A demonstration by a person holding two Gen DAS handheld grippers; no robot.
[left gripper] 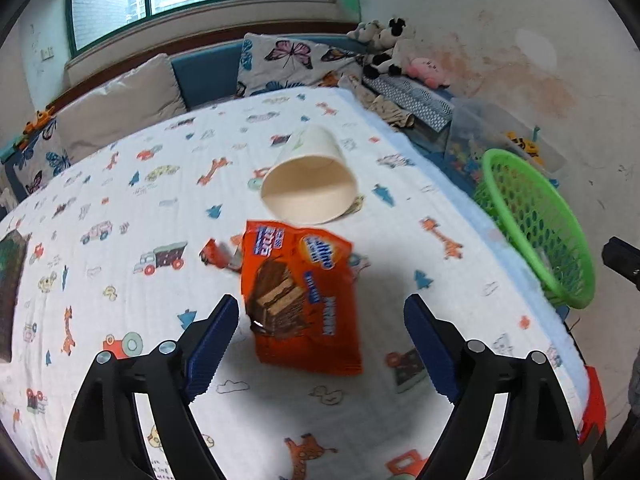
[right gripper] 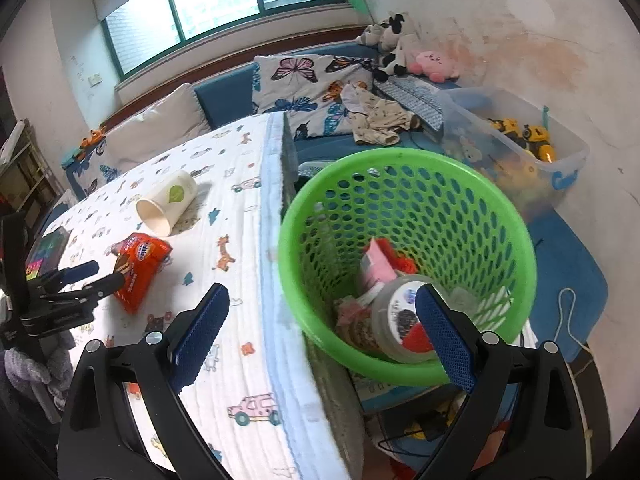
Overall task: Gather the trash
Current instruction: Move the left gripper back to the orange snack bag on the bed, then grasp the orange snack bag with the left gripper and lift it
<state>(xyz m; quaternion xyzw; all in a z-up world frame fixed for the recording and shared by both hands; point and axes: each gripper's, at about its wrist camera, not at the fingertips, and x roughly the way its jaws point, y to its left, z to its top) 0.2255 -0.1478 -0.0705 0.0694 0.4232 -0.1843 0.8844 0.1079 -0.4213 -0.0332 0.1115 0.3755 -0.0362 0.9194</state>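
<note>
Just ahead of the open left tool [left gripper: 322, 312] lies the orange wrapper [left gripper: 300, 296].

Bare cloth [left gripper: 120, 184] around wrapper [left gripper: 302, 300]; tipped cup [left gripper: 310, 178] beyond.

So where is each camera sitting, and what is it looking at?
Left wrist: rides on the left gripper, looking down at the orange snack wrapper and tipped paper cup on the table; its own open blue fingers show.
Right wrist: rides on the right gripper, looking down at the green basket beside the table; its open fingers and the left gripper show.
Shared: wrapper, cup, basket, butterfly pillow.
</note>
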